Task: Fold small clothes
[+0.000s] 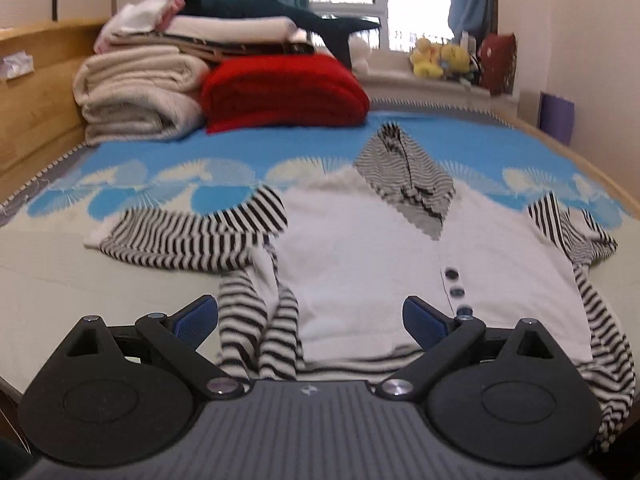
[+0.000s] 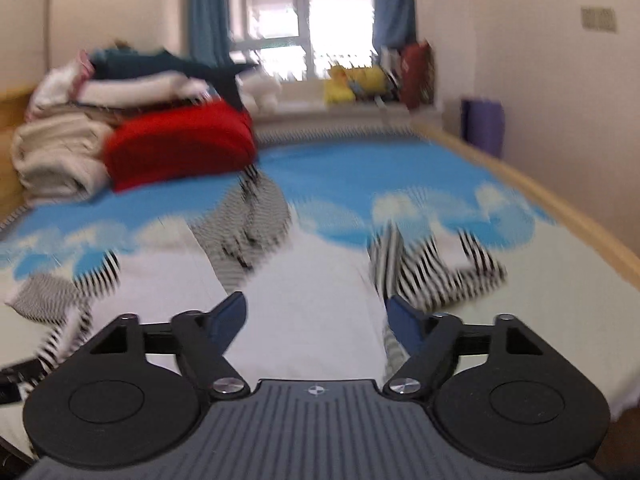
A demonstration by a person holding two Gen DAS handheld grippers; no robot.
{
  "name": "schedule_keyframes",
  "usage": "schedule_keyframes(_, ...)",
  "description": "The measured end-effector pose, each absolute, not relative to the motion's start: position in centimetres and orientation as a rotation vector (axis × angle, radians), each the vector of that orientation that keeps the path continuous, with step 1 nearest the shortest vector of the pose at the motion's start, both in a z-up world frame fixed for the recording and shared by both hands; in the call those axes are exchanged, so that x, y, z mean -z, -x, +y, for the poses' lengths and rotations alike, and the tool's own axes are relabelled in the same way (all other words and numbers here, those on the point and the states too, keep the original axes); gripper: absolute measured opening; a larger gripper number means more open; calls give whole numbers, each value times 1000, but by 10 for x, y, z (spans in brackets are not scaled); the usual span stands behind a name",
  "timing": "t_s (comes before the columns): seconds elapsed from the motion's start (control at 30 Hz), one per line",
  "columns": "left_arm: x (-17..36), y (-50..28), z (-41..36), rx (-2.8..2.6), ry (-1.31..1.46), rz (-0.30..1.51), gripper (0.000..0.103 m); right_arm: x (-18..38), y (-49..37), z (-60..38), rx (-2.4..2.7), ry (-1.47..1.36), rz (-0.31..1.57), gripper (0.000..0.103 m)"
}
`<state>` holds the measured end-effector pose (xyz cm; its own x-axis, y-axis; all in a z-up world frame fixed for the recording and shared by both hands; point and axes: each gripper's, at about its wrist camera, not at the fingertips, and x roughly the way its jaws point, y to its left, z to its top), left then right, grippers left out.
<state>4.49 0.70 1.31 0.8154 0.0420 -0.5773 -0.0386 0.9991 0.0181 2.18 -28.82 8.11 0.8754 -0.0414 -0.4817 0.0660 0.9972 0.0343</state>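
Both claws hang released over the bed: left claw [image 1: 311,314] and right claw [image 2: 316,314], nothing between their jaws. Spread flat below lies the hooded top [image 1: 360,248], white-bodied with striped sleeves, across the bed's near edge. Folding looks barely begun; next, I judge, comes pinching a sleeve [image 1: 192,236] inward. Stacked blankets [image 1: 140,92] at the far-left corner stand well apart.

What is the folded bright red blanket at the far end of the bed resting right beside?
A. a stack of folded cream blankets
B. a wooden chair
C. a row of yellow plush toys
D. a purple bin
A: the folded bright red blanket lies against the stack of folded cream blankets on the bed, while the yellow plush toys sit apart on the windowsill and the purple bin stands off the bed.
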Motion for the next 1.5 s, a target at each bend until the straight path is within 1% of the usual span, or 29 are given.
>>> schedule_keyframes(0.07, -18, -45, 9, -58, 2, 595, 100, -90, -33, -294, 28, -23, 485, 87)
schedule_keyframes(0.17, -26, -50, 14, -88, 32, 576, 100, -91, -45, -301, 4, -30, 487, 87)
schedule_keyframes(0.23, -36, -57, 17, -93, 57, 573, 100, -84, -52, -307, 32, -94, 514, 87)
schedule_keyframes(0.3, -53, -65, 19, -105, 40, 565, 100, -78, -52, -306, 60, -109, 507, 86)
schedule_keyframes(0.43, -98, -99, 31, -127, 46, 529, 100, -69, -55, -303, 70, -106, 506, 86)
schedule_keyframes(0.53, -118, -143, 50, -114, 83, 503, 99, -67, -59, -305, 87, -122, 520, 84)
schedule_keyframes(0.57, -120, -158, 55, -111, 82, 495, 93, -68, -60, -303, 88, -127, 522, 83)
schedule_keyframes(0.6, -117, -176, 61, -110, 64, 492, 75, -69, -61, -304, 89, -131, 522, 80)
schedule_keyframes(0.63, -112, -193, 68, -112, 41, 506, 62, -70, -61, -303, 88, -134, 517, 74)
schedule_keyframes(0.67, -104, -210, 76, -122, 25, 535, 40, -71, -60, -303, 85, -138, 513, 70)
schedule_keyframes(0.7, -95, -228, 87, -135, 30, 568, 28, -73, -59, -302, 79, -142, 508, 59)
schedule_keyframes(0.73, -86, -242, 100, -142, 53, 590, 26, -75, -60, -300, 66, -139, 510, 41)
schedule_keyframes(0.8, -67, -260, 124, -179, 99, 620, 25, -77, -67, -293, 37, -111, 534, 26)
schedule_keyframes(0.87, -49, -273, 150, -224, 163, 664, 25, -83, -83, -280, 30, -68, 563, 26)
schedule_keyframes(0.97, -26, -288, 190, -296, 257, 719, 25, -101, -120, -259, -60, -122, 580, 30)
schedule_keyframes(1.03, -11, -300, 212, -351, 256, 739, 27, -112, -151, -235, -114, -128, 583, 47)
schedule_keyframes(1.13, 14, -310, 247, -431, 287, 765, 28, -121, -192, -200, -192, -128, 554, 51)
schedule_keyframes(1.17, 23, -312, 257, -463, 294, 776, 33, -122, -202, -191, -222, -133, 542, 52)
schedule_keyframes(1.2, 33, -313, 267, -498, 303, 799, 41, -120, -212, -182, -247, -127, 536, 52)
schedule_keyframes(1.23, 42, -314, 277, -530, 318, 825, 45, -113, -221, -173, -273, -109, 522, 53)
schedule_keyframes(1.3, 54, -312, 293, -567, 348, 853, 56, -98, -230, -163, -298, -80, 499, 54)
schedule_keyframes(1.4, 62, -313, 308, -596, 389, 863, 64, -67, -247, -150, -277, -35, 590, 54)
schedule_keyframes(1.5, 73, -320, 321, -614, 433, 876, 65, -53, -257, -142, -294, -24, 635, 54)
